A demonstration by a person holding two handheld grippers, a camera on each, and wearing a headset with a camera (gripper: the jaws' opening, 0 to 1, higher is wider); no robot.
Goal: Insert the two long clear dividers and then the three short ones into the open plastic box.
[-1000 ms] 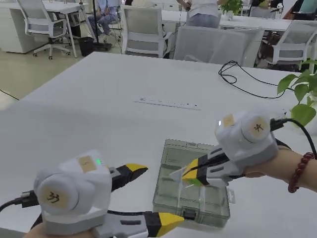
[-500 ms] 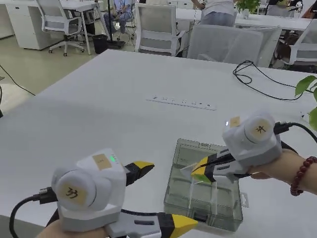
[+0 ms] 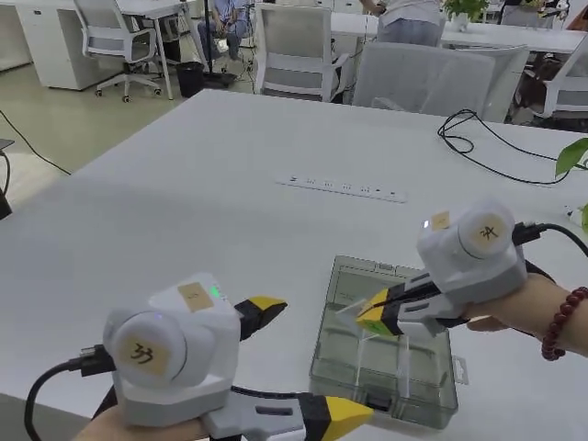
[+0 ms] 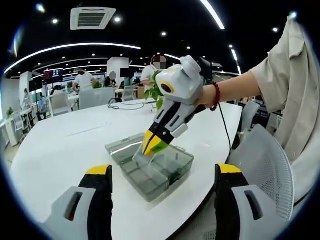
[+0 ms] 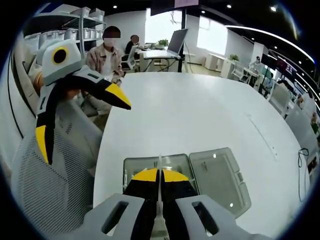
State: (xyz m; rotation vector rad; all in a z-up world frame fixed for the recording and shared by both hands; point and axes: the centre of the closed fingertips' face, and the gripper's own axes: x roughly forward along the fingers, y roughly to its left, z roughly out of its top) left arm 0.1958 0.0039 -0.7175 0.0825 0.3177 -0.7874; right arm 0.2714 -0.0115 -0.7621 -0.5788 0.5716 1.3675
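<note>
Holding a clear divider point(image 3: 349, 310) pinched tight in the right gripper point(image 3: 367, 320) just over the open plastic box point(image 3: 367, 381) on the near right of the table point(image 3: 202, 211), with the left gripper point(image 3: 312, 358) wide open and empty near left, and a thin strip point(image 3: 344, 187), maybe a second divider, lying far off.

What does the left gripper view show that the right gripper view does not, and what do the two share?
Left gripper view: the right gripper from outside, shut on a clear divider over the open plastic box, and a beaded bracelet on the wrist. Right gripper view: the left gripper from the side, jaws open, and the divider edge-on as a thin line. Both: the box on the white table.
</note>
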